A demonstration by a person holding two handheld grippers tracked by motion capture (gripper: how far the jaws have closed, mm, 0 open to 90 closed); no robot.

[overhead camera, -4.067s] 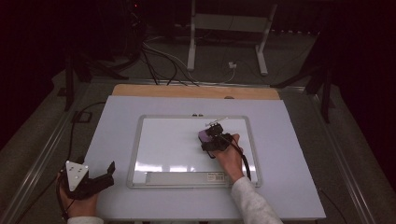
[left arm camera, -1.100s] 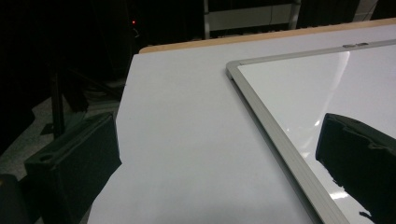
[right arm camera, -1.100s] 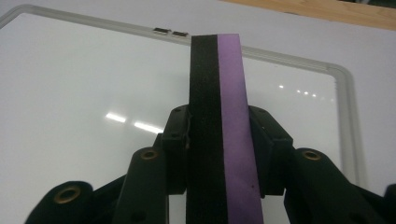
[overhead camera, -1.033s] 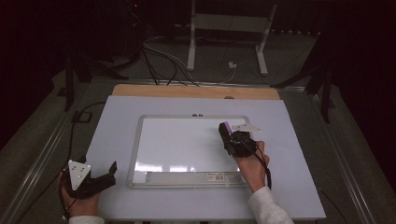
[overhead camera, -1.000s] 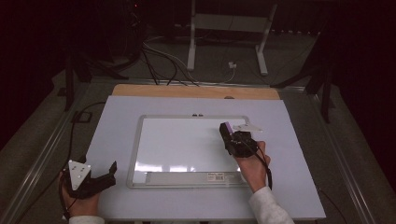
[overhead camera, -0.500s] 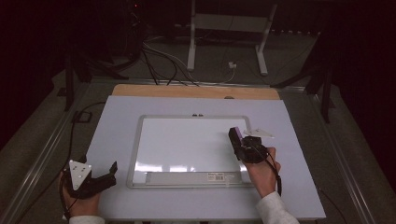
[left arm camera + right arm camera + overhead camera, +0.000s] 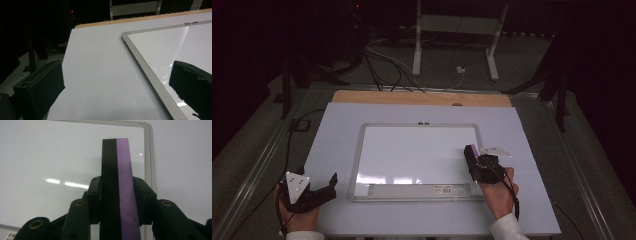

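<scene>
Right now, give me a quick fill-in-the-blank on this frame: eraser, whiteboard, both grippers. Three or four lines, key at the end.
1. The right gripper is shut on a black and ____ eraser.
2. The eraser is held over the whiteboard near its ____ edge in the high view.
3. The left gripper has its jaws ____, with nothing between them.
4. The whiteboard's frame is ____ in colour.

Missing words: purple; right; open; silver
</scene>
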